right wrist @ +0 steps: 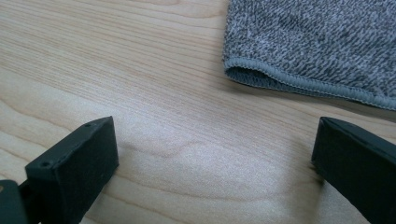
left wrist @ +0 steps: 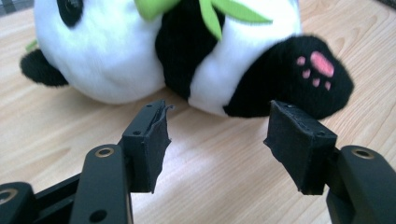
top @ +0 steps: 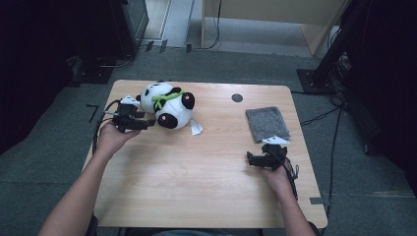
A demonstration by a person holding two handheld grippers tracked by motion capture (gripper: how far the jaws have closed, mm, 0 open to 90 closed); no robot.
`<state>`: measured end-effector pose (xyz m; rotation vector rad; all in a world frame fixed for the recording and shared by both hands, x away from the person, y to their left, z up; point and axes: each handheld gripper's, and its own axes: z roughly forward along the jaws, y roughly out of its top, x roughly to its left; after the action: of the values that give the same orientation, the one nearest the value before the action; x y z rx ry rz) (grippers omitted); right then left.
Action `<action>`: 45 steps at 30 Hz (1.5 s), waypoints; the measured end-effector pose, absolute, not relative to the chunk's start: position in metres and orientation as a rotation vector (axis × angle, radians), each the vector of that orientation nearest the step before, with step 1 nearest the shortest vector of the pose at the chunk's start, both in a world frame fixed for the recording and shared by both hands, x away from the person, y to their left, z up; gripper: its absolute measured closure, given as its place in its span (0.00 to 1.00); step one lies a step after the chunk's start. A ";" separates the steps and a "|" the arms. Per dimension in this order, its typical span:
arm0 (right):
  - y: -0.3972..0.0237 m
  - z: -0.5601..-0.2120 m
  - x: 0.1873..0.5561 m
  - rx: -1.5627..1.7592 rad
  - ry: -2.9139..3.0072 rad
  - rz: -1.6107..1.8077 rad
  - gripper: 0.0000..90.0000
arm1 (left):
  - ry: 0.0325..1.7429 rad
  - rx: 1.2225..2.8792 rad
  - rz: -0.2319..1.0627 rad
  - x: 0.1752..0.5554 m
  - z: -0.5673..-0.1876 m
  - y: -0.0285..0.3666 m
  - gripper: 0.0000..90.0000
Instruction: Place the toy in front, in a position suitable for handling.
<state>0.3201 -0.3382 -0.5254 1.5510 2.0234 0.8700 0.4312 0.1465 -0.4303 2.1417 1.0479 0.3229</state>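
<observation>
High view: plush panda [top: 167, 104] lying on its side at the far left of the wooden table [top: 206, 172], left gripper [top: 147, 123] right beside it, aimed at the lower black paw. Left gripper view: jaws parted, nothing between the pads, black paw with pink toe marks [left wrist: 317, 70] just beyond the right-hand jaw, white belly ahead of the gap. Right gripper [top: 252, 158] parked near the table's right edge, jaws spread wide over bare wood, grasping nothing, folded grey cloth [right wrist: 317, 42] just ahead of it.

Likely step: closing in for a grab on the toy. For a sound grip: slide forward until a paw or a fold of plush sits deep between the pads, not at the tips; stay low; squeeze firmly, since soft stuffing gives; lift slowly, watching for slipping.
</observation>
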 end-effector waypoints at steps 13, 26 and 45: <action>-0.337 -0.525 0.320 1.542 2.032 0.875 0.00 | 0.987 2.179 0.329 0.455 -0.406 0.133 0.42; -0.336 -0.525 0.321 1.543 2.034 0.875 0.00 | 0.955 2.188 0.328 0.485 -0.395 0.120 0.40; -0.336 -0.525 0.318 1.525 2.026 0.892 0.07 | 0.893 2.193 0.315 0.514 -0.411 0.093 0.43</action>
<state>0.3180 -0.3357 -0.5248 1.5250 2.0264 0.8925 0.5142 0.0929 -0.4109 2.1928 0.8933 0.3146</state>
